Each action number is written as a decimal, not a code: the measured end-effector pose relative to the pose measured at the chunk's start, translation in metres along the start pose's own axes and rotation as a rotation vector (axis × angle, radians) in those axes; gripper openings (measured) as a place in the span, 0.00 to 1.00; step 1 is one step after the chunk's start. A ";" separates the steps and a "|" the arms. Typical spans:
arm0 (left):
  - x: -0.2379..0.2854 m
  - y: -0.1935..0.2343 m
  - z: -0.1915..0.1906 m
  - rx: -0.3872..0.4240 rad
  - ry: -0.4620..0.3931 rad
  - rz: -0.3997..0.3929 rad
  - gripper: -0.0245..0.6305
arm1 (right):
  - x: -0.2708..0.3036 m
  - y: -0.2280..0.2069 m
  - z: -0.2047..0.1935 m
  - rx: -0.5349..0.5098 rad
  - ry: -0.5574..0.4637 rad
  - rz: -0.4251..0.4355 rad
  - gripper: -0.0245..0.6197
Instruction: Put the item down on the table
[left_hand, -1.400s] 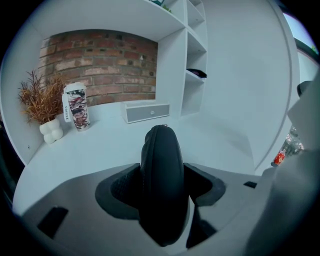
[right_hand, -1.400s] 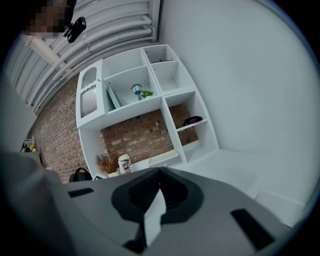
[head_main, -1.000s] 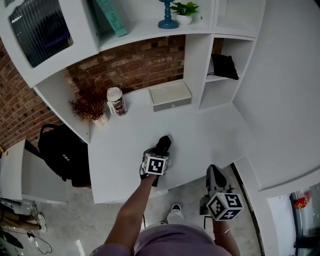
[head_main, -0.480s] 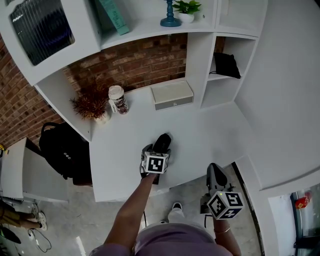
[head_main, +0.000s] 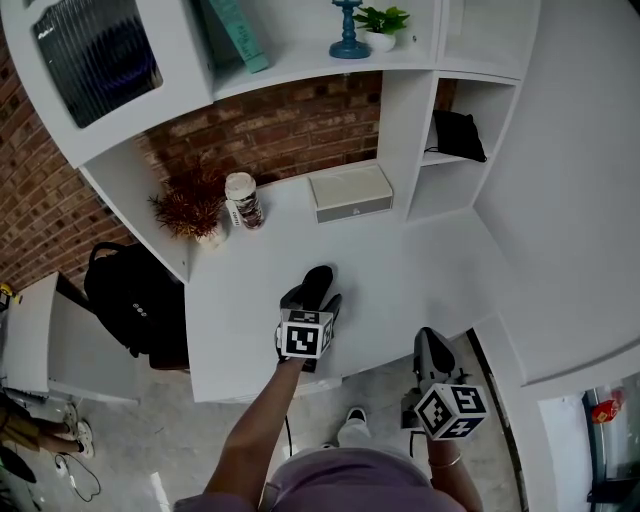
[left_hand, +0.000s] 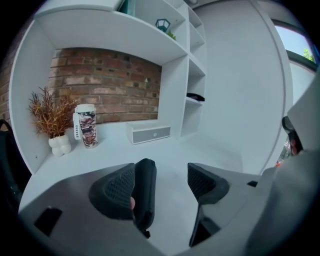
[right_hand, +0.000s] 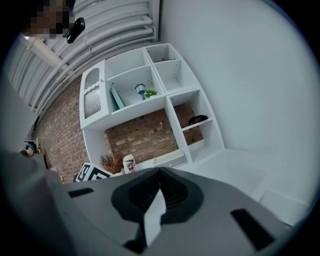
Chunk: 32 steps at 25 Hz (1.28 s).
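A slim black pouch-like item (head_main: 317, 282) rests on the white table (head_main: 420, 270). My left gripper (head_main: 312, 298) straddles it near the front edge. In the left gripper view the item (left_hand: 145, 192) leans against the left pad, and a clear gap separates it from the right pad (left_hand: 202, 182). The jaws stand wide and are closing slightly, not pressing on the item. My right gripper (head_main: 430, 345) hangs shut and empty off the table's front edge, over the floor. The right gripper view shows its jaws (right_hand: 160, 172) meeting.
At the back of the table stand a coffee cup (head_main: 243, 200), a dried plant in a white vase (head_main: 192, 208) and a flat white box (head_main: 350, 192). A black bag (head_main: 460, 135) sits in a shelf niche. A black backpack (head_main: 135, 305) lies left of the table.
The left jaws have spread off the black item, which now lies on the table. The left gripper has drawn back slightly toward me. The right gripper has not moved.
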<state>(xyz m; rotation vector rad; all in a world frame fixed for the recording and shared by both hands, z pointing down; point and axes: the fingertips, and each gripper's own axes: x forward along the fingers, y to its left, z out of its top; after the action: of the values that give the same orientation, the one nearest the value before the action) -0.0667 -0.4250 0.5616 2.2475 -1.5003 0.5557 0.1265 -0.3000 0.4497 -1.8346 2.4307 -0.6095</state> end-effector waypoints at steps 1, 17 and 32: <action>-0.005 0.000 0.004 -0.004 -0.017 -0.001 0.54 | 0.000 0.001 0.000 -0.001 -0.001 0.003 0.04; -0.086 -0.001 0.046 -0.056 -0.228 0.022 0.26 | -0.003 0.014 0.004 -0.016 -0.009 0.036 0.04; -0.137 0.008 0.036 -0.106 -0.303 0.086 0.08 | -0.005 0.021 0.004 -0.027 -0.010 0.051 0.04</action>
<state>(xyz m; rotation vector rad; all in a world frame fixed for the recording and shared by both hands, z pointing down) -0.1179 -0.3400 0.4605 2.2682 -1.7327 0.1573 0.1102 -0.2917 0.4384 -1.7751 2.4824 -0.5659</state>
